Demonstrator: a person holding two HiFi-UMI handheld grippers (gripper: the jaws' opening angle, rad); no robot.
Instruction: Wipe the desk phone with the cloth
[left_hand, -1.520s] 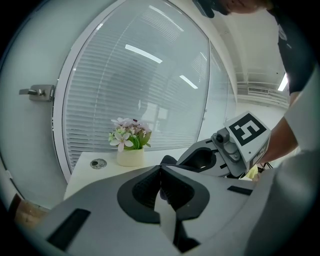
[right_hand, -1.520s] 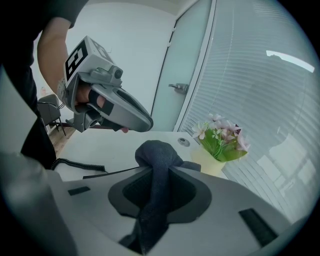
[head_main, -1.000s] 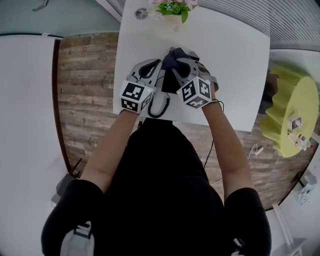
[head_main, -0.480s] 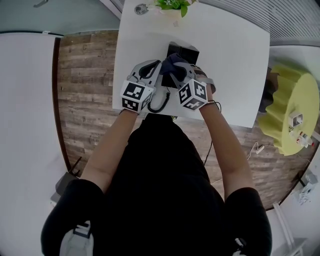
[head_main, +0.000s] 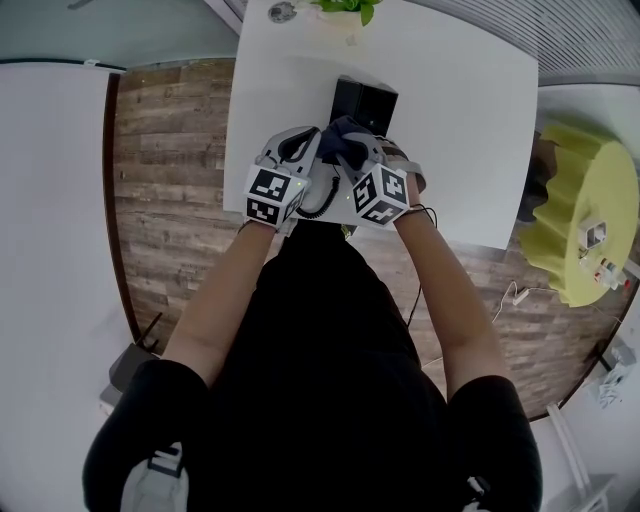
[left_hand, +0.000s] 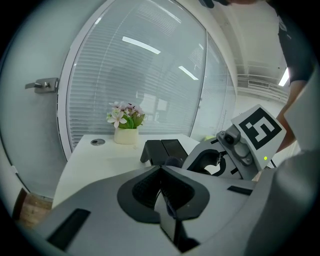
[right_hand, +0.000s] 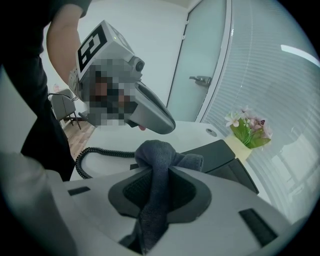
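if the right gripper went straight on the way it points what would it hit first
The desk phone: the cloth held by the right gripper would press onto its black top, seemingly just ahead; depth is unclear.

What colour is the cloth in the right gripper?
The cloth is dark bluish grey, seen best in the right gripper view.

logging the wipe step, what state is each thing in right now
left gripper: shut, nothing in it
right gripper: shut on the cloth
cloth: bunched up between the jaws
desk phone: standing on the table
coiled cord: lying slack on the table
flower pot: upright, at the table's far edge
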